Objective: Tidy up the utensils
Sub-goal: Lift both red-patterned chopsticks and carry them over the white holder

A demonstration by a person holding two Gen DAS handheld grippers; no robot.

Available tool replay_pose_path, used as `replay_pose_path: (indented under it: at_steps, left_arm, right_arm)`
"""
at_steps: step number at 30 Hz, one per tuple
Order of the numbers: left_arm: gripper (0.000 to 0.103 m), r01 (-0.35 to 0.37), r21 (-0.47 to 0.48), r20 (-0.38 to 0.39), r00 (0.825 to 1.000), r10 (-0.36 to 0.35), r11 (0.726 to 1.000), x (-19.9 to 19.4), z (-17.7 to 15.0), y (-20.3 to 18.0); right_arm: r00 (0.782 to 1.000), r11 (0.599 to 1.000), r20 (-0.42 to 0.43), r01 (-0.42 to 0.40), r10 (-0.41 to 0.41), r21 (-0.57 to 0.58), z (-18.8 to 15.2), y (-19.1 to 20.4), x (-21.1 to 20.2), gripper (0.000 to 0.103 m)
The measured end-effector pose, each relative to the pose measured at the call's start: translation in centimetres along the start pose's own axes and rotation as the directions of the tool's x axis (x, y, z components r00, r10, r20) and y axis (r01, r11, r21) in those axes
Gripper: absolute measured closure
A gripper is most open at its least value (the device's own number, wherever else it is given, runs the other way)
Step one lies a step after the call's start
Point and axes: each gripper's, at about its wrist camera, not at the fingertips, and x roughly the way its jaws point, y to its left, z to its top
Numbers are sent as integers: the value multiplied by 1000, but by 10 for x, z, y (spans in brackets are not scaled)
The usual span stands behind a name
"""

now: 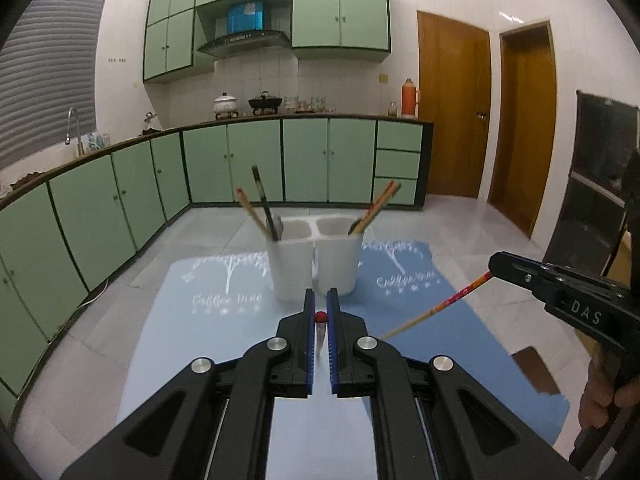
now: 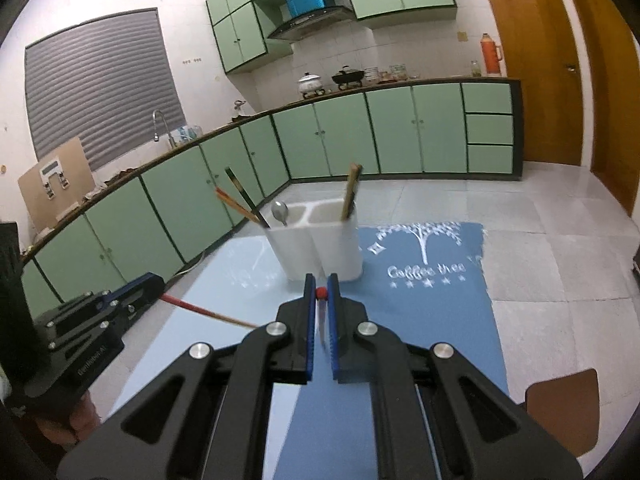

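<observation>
Each gripper, the left gripper and the right gripper, is clamped on one red-ended chopstick, held above the table mat just before the white two-compartment holder, probably for dropping in.

The left gripper points straight at the white holder and sits just short of its near wall, level above the table. Its blue-lined fingers stand nearly closed, pinching a chopstick whose red end shows between them. The right gripper also faces the holder, just short of it, its fingers drawn in the same way on a second red-tipped chopstick. From the left camera, the right gripper's black body comes in from the holder's right and lower, held by a bare hand. From the right camera, the left gripper sits lower and left of the holder.
</observation>
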Motion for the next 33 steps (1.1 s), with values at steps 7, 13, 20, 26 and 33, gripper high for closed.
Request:
replay_pose_path:
  at_steps: [7, 13, 20, 26, 33]
  left_arm:
    - [98, 33, -33, 29, 999, -32, 999, 4, 25, 12]
    - [98, 52, -40, 74, 996, -49, 998, 0, 46, 19]
    - [98, 70, -33, 184, 981, -62, 997, -16, 88, 25]
    - [98, 49, -19, 269, 962, -43, 999, -14, 125, 27]
    - [98, 13, -11, 250, 968, -10, 1000, 24, 139, 32]
  right_arm:
    - [999, 999, -22, -31, 30, -29, 44, 4, 10, 98]
    - [998, 996, 19, -60, 61, -68, 79, 9, 0, 98]
    - [993, 993, 102, -52, 63, -106, 127, 10, -13, 98]
    - [987, 987, 157, 2, 24, -162, 163, 16, -1, 98]
    - [995, 979, 92, 51, -34, -196, 171, 15, 56, 98]
